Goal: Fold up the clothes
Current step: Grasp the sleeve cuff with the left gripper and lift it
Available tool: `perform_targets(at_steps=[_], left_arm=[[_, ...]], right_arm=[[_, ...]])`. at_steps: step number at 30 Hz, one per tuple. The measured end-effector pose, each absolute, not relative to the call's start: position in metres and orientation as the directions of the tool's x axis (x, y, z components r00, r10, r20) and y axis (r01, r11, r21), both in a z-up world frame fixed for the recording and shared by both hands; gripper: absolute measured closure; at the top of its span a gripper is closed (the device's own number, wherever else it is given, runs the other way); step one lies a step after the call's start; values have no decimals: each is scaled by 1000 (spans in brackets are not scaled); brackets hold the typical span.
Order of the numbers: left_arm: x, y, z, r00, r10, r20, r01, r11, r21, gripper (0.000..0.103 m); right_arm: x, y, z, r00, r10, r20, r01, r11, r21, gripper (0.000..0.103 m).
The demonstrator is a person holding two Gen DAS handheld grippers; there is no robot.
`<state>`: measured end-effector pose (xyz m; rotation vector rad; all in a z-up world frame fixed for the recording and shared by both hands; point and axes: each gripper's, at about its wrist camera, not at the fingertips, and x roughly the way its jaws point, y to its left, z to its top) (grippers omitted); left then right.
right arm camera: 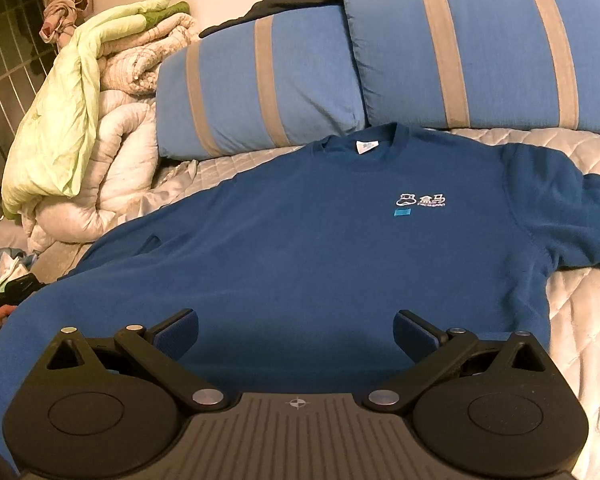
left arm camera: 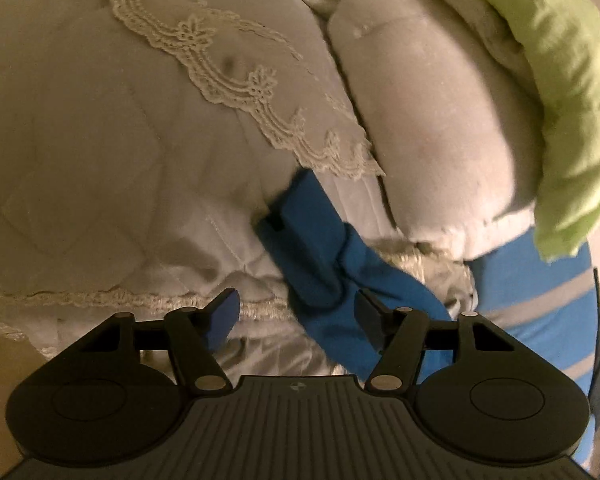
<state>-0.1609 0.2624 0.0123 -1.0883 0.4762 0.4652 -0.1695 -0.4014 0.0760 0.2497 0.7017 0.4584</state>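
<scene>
A dark blue sweatshirt (right arm camera: 320, 248) with a small white chest logo lies flat, front up, on the quilted bedspread (right arm camera: 580, 304), collar toward the pillows. My right gripper (right arm camera: 296, 334) is open and empty, just above the sweatshirt's lower hem. In the left wrist view one blue sleeve (left arm camera: 324, 264) lies twisted on the cream bedspread (left arm camera: 80, 160). My left gripper (left arm camera: 296, 312) is open, and the sleeve's end lies between its fingers without being clamped.
Two blue pillows with grey stripes (right arm camera: 480, 44) stand at the head of the bed. A rolled white duvet with a light green cover (right arm camera: 80, 120) is piled at the left; it also shows in the left wrist view (left arm camera: 440, 128). Loose items (right arm camera: 8, 280) lie off the bed's left edge.
</scene>
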Motion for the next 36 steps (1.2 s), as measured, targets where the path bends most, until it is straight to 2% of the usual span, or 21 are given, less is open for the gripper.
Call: perform_targets(at_steps=[4,7,9,13,18,23,31,36], left_arm=[[-155,267,5,817,120,-564,-568,332,-753,48],[-149,270,2,825,117,-553,-561,298,-772,58],[-143,270,3,822,119,-556,-564,304,-768,77],[-129,276,25,786,140,-603,-600,409,-687,90],[-119,284,70,778,192,-597,-600,508,-618,92],[-105,269,118,799,240,-551,-556,643,-527,92],[-85,213,155,806,279,-522,-486,815,-316,92],[-77,171,173,839,252,-482,-392,895,-214,92]], right_arm=[[-169,-403,75,666,490,-563,-315,868,383,0],[-169,-403,74,663,493,-563,-312,866,390,0],[-169,-404,74,662,494,-564,-311,865,393,0],[-169,-404,73,659,497,-564,-310,863,398,0],[-168,-408,72,658,507,-557,-303,855,421,0],[-168,-411,70,660,514,-548,-291,847,444,0],[-167,-411,70,658,516,-548,-291,846,447,0],[-166,-411,69,656,519,-548,-291,844,450,0]])
